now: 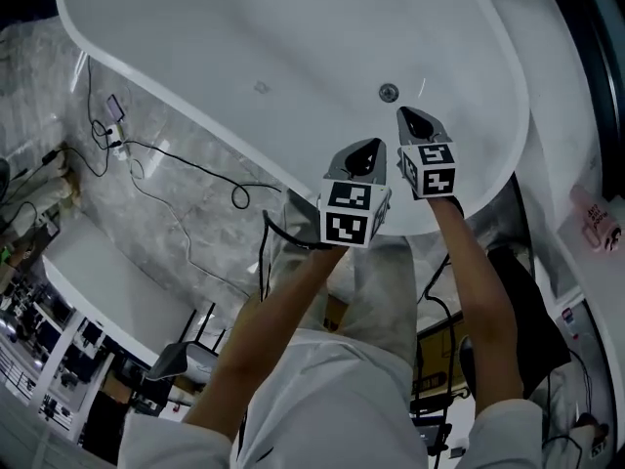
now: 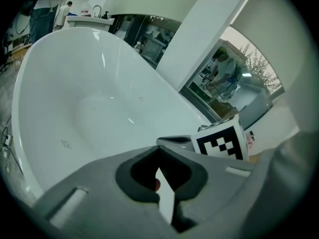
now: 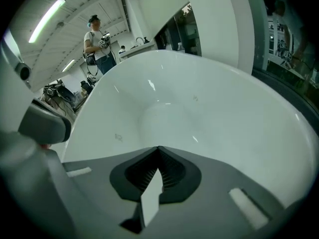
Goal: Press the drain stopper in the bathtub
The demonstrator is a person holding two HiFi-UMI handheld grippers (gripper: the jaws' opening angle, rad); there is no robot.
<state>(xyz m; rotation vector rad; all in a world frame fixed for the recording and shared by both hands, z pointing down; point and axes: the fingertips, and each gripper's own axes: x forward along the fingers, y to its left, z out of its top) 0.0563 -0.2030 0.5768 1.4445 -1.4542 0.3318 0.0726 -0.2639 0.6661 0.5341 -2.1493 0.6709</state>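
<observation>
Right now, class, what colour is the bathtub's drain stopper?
Silvery metal: the drain stopper shows best in the head view.

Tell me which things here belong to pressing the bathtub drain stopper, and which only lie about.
For the job:
drain stopper
bathtub
left claw, shut
right claw, shut

Lying about:
floor cable
power strip
pink item at the right

Round drain stopper (image 1: pixel 389 93) sits in white bathtub (image 1: pixel 195 27).
</observation>
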